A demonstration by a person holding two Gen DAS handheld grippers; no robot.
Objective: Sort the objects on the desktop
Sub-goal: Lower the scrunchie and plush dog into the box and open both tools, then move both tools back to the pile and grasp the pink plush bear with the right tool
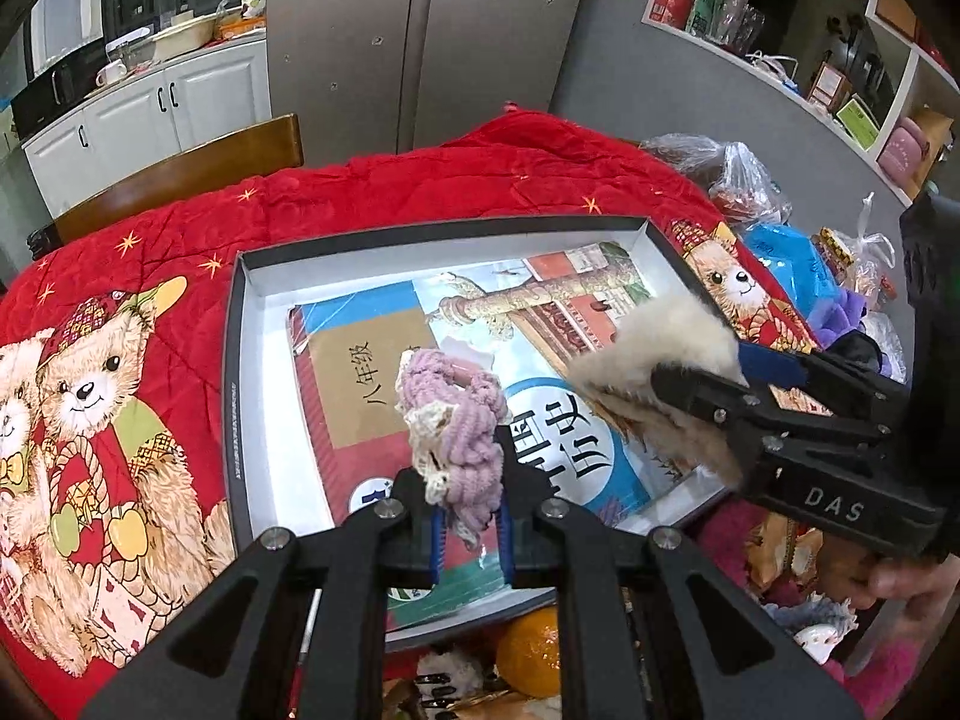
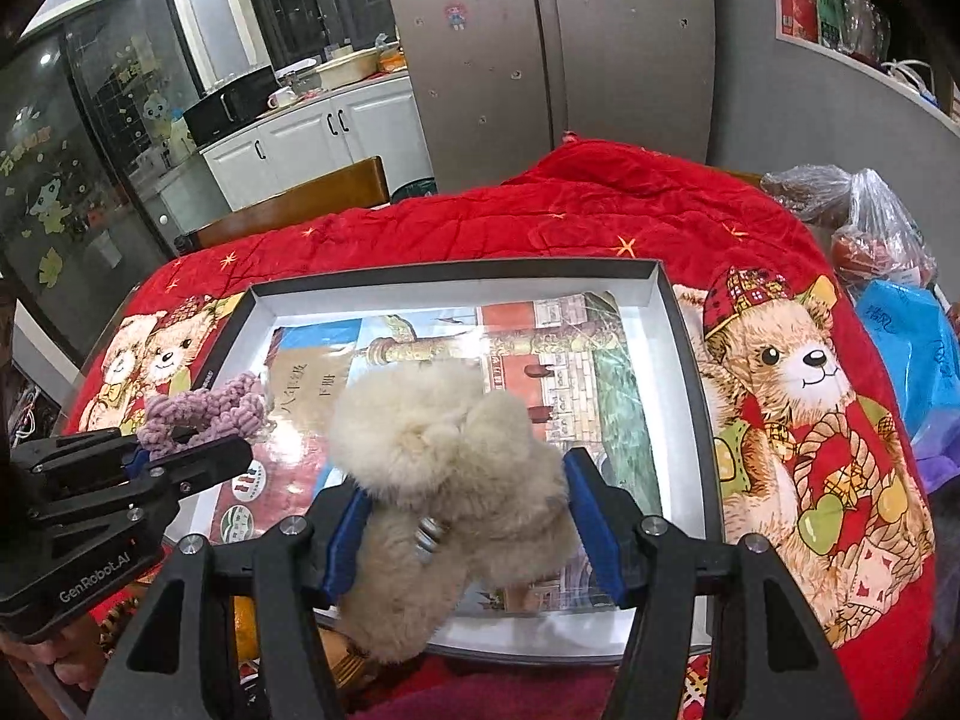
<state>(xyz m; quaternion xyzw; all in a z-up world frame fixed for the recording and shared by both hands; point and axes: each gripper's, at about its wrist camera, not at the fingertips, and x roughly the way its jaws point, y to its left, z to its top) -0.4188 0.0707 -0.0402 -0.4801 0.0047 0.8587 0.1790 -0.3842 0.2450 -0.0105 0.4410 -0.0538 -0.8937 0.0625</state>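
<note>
Left fingers [image 1: 471, 534] nipping purple scrunchie [image 1: 456, 420], right fingers [image 2: 468, 516] around fluffy toy [image 2: 444, 480], over box [image 1: 237, 360] (textbook [image 1: 354, 396] inside).

Quilt [image 2: 600, 222] red, teddy-bear print, gold stars. Scrunchie [image 1: 456, 414] lilac, cream lace. Fur piece [image 2: 444, 468] cream. Box rim [image 2: 456, 270] black, white inside.

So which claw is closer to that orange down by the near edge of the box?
Left. The left claw, holding the purple scrunchie, sits just above the orange. The right claw, gripping the cream fluffy toy, is farther off, over the box's right side.
</note>
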